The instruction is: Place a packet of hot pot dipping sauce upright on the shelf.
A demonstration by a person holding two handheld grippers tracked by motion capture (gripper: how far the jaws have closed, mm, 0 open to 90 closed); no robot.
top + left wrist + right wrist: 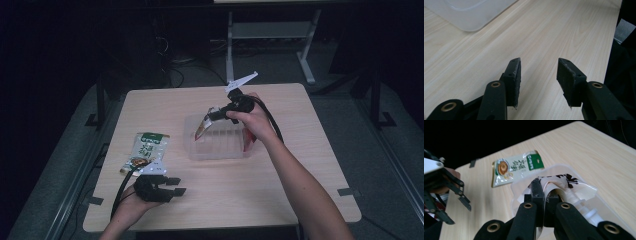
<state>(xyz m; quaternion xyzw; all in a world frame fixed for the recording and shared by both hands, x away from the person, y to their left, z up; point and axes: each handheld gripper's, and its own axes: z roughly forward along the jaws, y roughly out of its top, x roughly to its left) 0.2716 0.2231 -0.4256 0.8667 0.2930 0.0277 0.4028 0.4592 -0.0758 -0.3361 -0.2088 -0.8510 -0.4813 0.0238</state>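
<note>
My right fingers (544, 195) are clenched on the top edge of a crinkled sachet (564, 183), white with black lettering and a red lower end, held above the clear plastic tub (220, 145) at the middle of the table (280, 190). My left fingers (539, 75) stand apart with nothing between them, only bare pale wood showing in the gap.

My right hand (252, 117) reaches forward over the tub's far right side, wrist cocked, the gripper pointing back toward the left and downward so the sachet hangs tilted over the tub's left part; a grey three-cornered plate (242, 81) sticks up from the gripper's top. My left hand (132, 197) rests low at the near left corner of the table, its gripper lying close to the surface and aimed to the right, cable trailing back off the near edge.

The table is a light woodgrain top with rounded corners, dark tape tabs at its edges, standing on grey flooring. Beyond it the room is dim, with a white metal frame and loose cables on the floor.

A second sachet, the green-and-cream packet (147, 150), lies flat on the table left of the tub and just ahead of my left gripper, its green band at the far end and a round picture of a drink near the close end. It touches neither the tub nor my fingers.
</note>
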